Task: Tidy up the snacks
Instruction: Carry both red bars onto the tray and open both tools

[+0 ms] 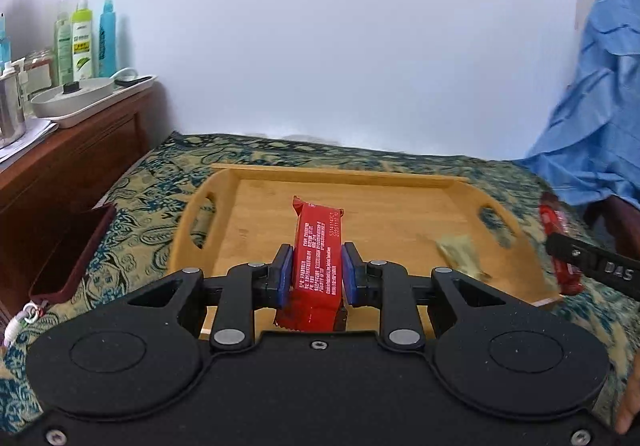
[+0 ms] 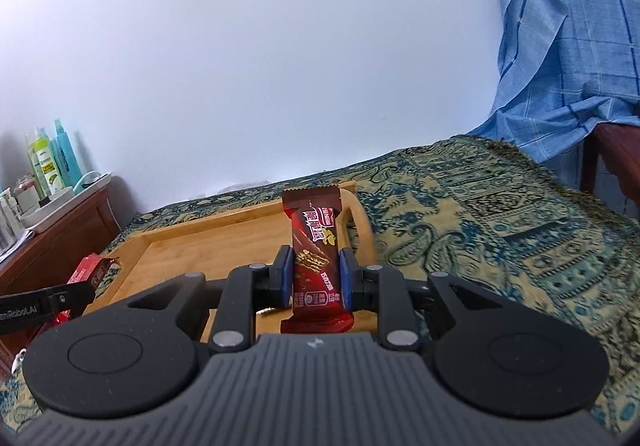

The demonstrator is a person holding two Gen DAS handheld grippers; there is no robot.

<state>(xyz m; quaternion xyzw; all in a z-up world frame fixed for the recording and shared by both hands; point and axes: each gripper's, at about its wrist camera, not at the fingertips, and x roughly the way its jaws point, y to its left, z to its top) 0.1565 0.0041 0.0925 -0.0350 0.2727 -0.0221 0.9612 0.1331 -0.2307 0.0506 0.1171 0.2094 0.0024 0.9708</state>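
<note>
My left gripper [image 1: 317, 254] is shut on a red snack bar [image 1: 318, 242], back side up with white print, held above the near part of a wooden tray [image 1: 360, 178]. In the right wrist view my right gripper [image 2: 315, 258] is shut on a dark red wafer bar [image 2: 314, 246], upright over the tray's right handle [image 2: 362, 226]. Each gripper shows in the other's view: the right one with its bar [image 1: 558, 246] at the tray's right edge, the left one with its red bar [image 2: 86, 272] at the tray's left. A small greenish-gold packet [image 1: 460, 254] lies inside the tray at the right.
The tray rests on a patterned teal and cream cloth [image 2: 500, 226]. A wooden side cabinet [image 1: 72, 150] at the left carries bottles [image 1: 82, 42] and a white dish. A dark red pouch [image 1: 68, 246] lies by the cabinet. Blue checked fabric [image 2: 560, 46] hangs at the right.
</note>
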